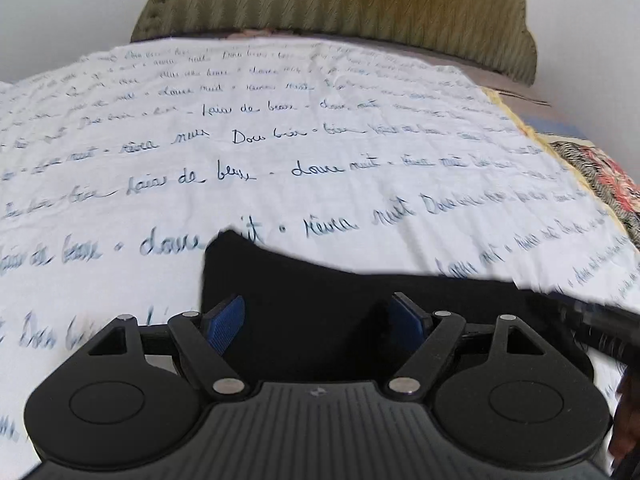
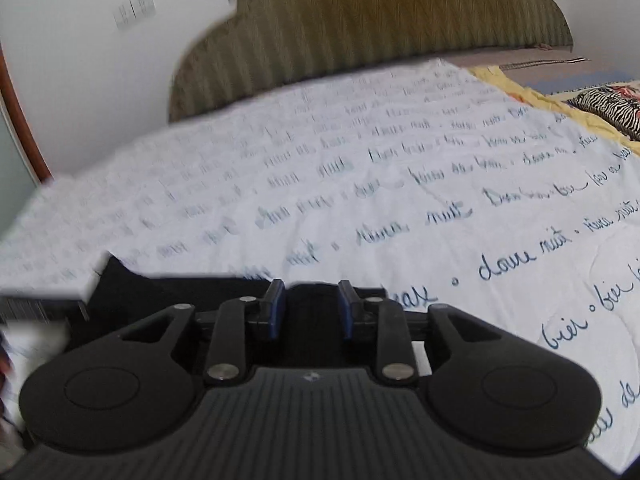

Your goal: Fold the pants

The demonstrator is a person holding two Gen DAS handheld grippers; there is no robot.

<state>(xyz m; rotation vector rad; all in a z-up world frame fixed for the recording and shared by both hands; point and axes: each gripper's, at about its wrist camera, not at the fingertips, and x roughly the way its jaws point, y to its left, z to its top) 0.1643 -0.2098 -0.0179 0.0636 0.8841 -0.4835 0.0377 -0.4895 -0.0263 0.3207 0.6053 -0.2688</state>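
Left gripper sits nearest the lens, jaws spread wide, blue pads either side of the black pants with nothing pinched; released, hovering over the cloth or resting on it, can't tell which. Pants lie on the white bedspread with handwriting print, at its near edge, well short of the green headboard at the far end. Left of the gripper a pants corner pokes up toward the headboard; right of it the fabric runs off low across the bedspread toward a black bar, blurred, likely the other tool. Patterned pillow sits at the right side of the bedspread, clear of the pants. Right gripper has jaws part-way apart with a narrow gap, dark pants showing behind and between the pads; no sign of pressing, so I read it as let go, not grasping. From this view the pants stretch left of the gripper along the near bedspread edge, headboard far behind. Handling guess: light, soft, limp knit or jersey, no stiffness, will sag and drag, not slippery on quilted bedspread, nothing fragile. Best hold looks like an edge or corner, such as the raised corner left of the left gripper, pinching all layers together, one gripper per corner so the fold line stays straight.
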